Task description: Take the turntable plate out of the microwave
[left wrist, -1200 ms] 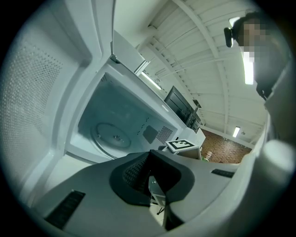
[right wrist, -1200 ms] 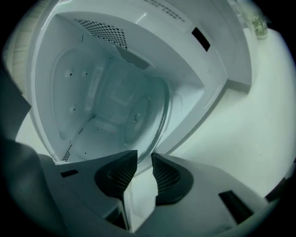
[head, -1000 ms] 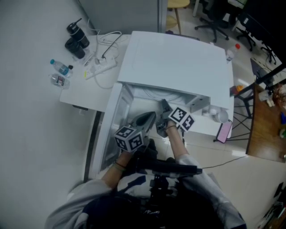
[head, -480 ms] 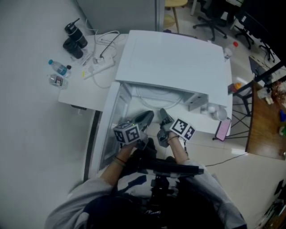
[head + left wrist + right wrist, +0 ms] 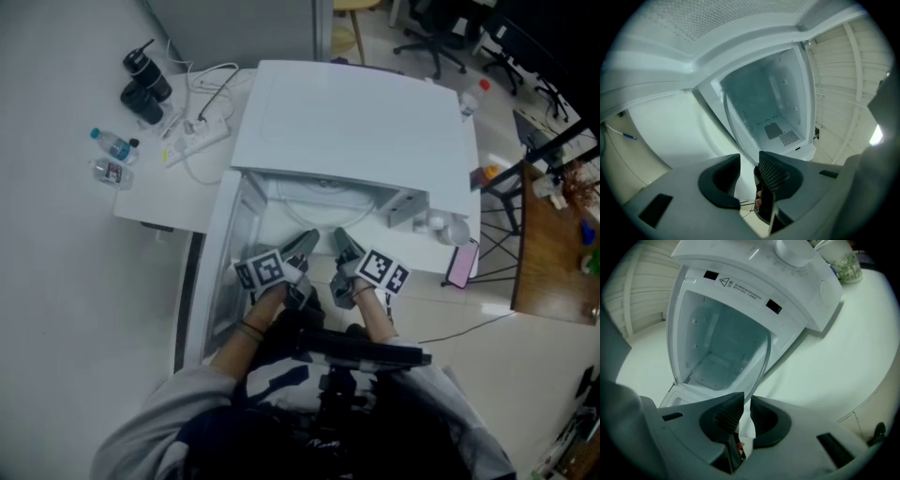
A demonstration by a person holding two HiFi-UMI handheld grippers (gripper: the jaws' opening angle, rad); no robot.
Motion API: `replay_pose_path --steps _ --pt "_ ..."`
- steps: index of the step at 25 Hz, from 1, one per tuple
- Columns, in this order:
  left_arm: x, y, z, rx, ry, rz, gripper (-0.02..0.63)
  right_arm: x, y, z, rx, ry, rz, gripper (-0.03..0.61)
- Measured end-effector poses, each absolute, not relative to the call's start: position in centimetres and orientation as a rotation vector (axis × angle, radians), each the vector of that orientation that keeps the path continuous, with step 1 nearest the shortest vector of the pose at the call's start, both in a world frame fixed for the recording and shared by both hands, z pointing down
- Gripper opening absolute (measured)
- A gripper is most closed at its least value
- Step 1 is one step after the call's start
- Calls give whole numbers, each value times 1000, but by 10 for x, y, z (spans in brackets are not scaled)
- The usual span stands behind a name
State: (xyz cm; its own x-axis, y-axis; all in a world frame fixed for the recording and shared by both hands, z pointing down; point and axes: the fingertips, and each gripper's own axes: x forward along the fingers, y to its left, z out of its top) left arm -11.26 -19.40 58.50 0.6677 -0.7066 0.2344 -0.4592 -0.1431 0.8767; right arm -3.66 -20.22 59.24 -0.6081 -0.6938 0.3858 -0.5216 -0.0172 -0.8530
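**Two grippers at the plate's rim, left one opening**

1. Microwave (image 5: pixel 356 131): white, standing on a white table (image 5: pixel 169 192). Its door (image 5: pixel 225 272) is swung fully open on the person's left side.

2. Glass plate (image 5: pixel 722 348): clear and round. It sits at the open front of the microwave, between the two grippers, and the cavity shows through it in both gripper views. From the head view I cannot tell how far it reaches inside.

3. Right gripper (image 5: pixel 746 404): the jaws are nearly together, with the plate's rim running down into the narrow gap. The pads are clamped on the glass.

4. Left gripper (image 5: pixel 749 161): the jaws are opening and a clear gap shows between the pads. The plate's rim passes between them, closer to one pad, and is not pinched.

5. Head view: both grippers lie side by side, close together, just before the microwave's mouth, pointing into it.

6. Surroundings: a power strip (image 5: pixel 197 141), a water bottle (image 5: pixel 111 143) and a black flask (image 5: pixel 142 86) lie on the table left of the microwave. A pink phone (image 5: pixel 459 265) lies to its right.
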Motion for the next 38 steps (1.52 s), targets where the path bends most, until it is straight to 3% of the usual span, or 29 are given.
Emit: replay_pose_path --steps 9,11,15,17,20,29,30,31,38 --pt "-118 -236 603 1678 -978 -398 109 -36 -183 592 -1280 2198 -1676 44" --pt "-121 -241 605 1621 -977 -453 63 -40 -178 593 -1263 2247 -1667 47" --pt "-124 -235 598 1661 -971 -487 44 -38 -170 592 -1216 2343 -1671 75" --pt "-122 -229 595 1714 -960 -458 44 -30 -170 588 -1166 2325 -1685 180" --pt "-117 -217 593 1727 -919 -436 43 -10 -181 583 -1113 2211 -1697 221" --pt "-110 -175 598 1653 -838 -387 43 -20 -231 594 -1013 2192 -1697 219" --pt "-111 -171 599 1645 -845 -383 42 -25 -232 593 -993 2176 -1710 172" --pt "-113 -170 600 1642 -853 -381 43 -28 -232 594 -983 2152 -1719 63" --pt "-114 -178 607 1741 -889 -373 66 -24 -219 605 -1028 2202 -1687 55"
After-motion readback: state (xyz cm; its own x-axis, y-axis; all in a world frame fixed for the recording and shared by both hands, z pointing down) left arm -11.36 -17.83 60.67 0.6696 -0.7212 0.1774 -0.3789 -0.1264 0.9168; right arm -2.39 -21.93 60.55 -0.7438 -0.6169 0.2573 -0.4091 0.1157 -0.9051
